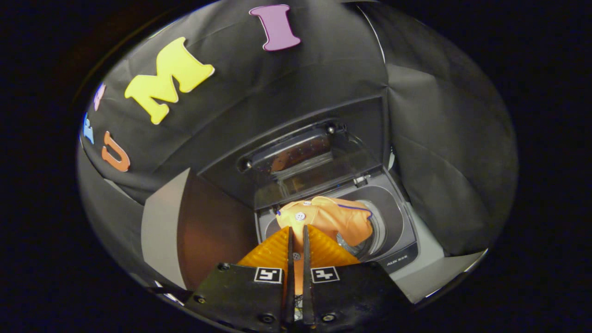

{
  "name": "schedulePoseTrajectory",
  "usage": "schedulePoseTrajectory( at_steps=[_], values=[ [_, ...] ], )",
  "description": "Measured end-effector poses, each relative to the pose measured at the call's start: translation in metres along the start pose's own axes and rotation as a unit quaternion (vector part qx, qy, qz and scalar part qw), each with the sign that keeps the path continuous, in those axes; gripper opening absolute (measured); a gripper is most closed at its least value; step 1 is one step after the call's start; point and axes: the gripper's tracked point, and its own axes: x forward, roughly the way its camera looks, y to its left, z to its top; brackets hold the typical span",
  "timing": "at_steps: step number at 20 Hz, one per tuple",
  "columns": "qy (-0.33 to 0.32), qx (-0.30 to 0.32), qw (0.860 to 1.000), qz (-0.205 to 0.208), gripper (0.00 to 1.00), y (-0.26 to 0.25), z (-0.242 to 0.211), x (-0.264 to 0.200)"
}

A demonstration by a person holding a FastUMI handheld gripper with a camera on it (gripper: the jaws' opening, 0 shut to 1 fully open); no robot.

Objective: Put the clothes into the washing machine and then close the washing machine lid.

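Right now the washing machine [407,240] sits just ahead of the claw, toward 1 o'clock from its tips. It is a top-loading one, dark on top with a pale body. Its lid [305,157] is up and stands open at the back, at 12 o'clock from the claw, leaning toward the black cloth wall [444,138]. The lid is dark and shiny, with a see-through part in the middle. A brown panel [212,231] with a pale edge stands beside the machine, at 10 o'clock from the claw.

The round hole of the drum [372,233] shows at the top of the machine, and part of it is covered. An orange piece of clothes [333,217] hangs over that hole. It has a white button and a thin blue line along one edge. Its near end runs down between the two fingers.

The claw [296,233] is clenched on the orange piece of clothes. Both fingers [290,249] are pressed close together, with the cloth pinched in the thin gap. The cloth hangs over the drum hole, not yet dropped inside.
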Motion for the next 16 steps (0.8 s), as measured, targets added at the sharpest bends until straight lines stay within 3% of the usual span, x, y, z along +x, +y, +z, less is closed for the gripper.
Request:
schedulePoseTrajectory(
  at_steps=[9,16],
  values=[
    [0.019,0.017,1.000,-0.010,0.10,-0.019,-0.013,0.052],
    [0.042,0.015,0.998,-0.042,0.10,-0.039,-0.041,0.084]
  ],
)
